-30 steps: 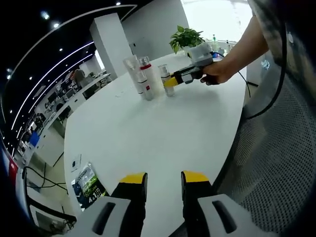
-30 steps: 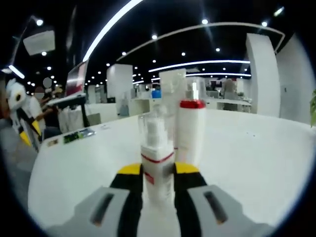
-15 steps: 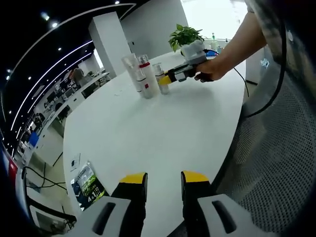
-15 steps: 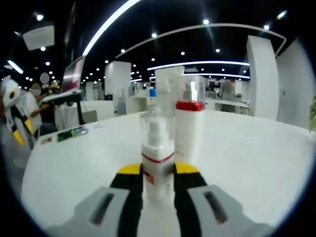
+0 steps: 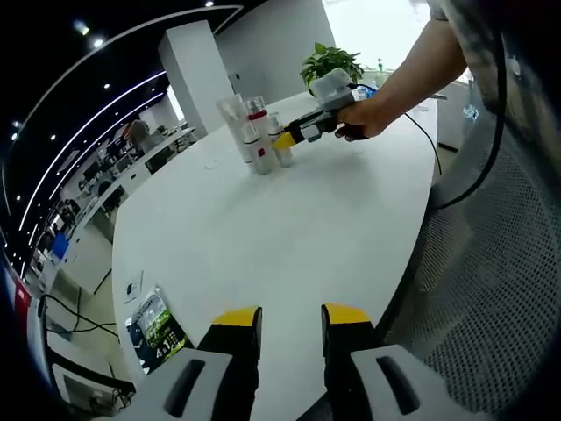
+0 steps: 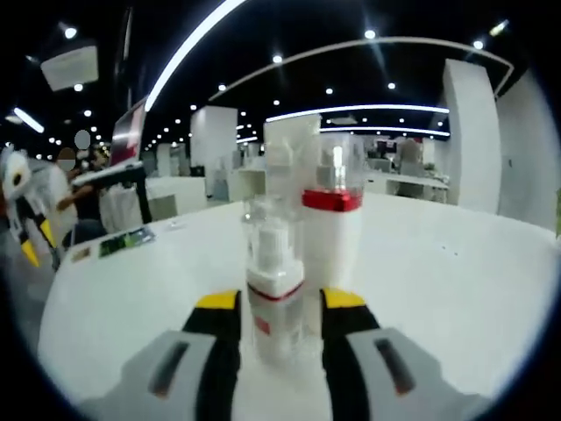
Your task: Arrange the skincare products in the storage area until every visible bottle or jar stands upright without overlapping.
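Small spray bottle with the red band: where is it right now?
In the right gripper view, the small spray bottle stands upright on the white table, between the right hand-held gripper jaws, just in front of the red-collared bottle.

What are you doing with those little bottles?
A person is tidying skincare bottles on a white table. The right gripper has its jaws on either side of a small clear-capped bottle, set upright next to a red-collared bottle. The jaws look slightly parted from it. The left gripper hangs open, holding nothing.
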A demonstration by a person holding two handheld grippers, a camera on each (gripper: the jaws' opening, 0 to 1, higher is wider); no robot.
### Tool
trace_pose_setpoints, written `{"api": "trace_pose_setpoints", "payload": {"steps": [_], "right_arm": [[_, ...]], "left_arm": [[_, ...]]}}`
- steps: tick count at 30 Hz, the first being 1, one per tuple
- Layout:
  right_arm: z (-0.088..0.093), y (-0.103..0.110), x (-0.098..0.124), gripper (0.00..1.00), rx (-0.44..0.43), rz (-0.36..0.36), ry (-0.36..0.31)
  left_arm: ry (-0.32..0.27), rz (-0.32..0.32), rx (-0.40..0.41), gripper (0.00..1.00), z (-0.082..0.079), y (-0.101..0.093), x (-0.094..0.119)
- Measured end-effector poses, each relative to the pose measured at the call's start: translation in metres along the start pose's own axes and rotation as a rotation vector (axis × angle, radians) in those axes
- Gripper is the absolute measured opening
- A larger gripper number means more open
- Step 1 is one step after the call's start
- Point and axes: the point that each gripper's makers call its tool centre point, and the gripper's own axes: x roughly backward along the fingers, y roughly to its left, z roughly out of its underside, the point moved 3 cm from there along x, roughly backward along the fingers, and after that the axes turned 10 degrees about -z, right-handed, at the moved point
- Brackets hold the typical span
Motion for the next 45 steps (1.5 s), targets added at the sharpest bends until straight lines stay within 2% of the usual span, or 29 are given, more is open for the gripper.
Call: {"api": "trace_pose_setpoints", "payload": {"steps": [8,15,34,36,39,45], "right_arm": [[0.003,0.007,0.003,0.32,0.002,0.002,0.039],[0.009,0.009,0.005,0.21,-0.016,0.038,0.072],[0.008,-0.01,0.002,0.22,-0.044,0.07,0.091],[0.01,-0.008,0.003,0.25,-0.075,0.063,0.079],[0.015,-0.006,0.007,0.27,-0.077,0.066,0.092],[0.02,-0.008,0.016,0.24,-0.082,0.085,0.104]], "left_arm": [[-0.006,-0.001,-0.002,0.27,-0.001,0.0,0.0],[-0.009,0.0,-0.003,0.27,-0.002,-0.001,0.001],[-0.008,-0.002,-0.005,0.27,-0.002,0.0,0.001],[-0.009,-0.002,-0.005,0.27,-0.002,-0.001,0.001],[-0.005,0.0,-0.006,0.27,-0.001,-0.001,0.001],[-0.006,0.0,-0.01,0.27,-0.001,-0.001,0.001]]}}
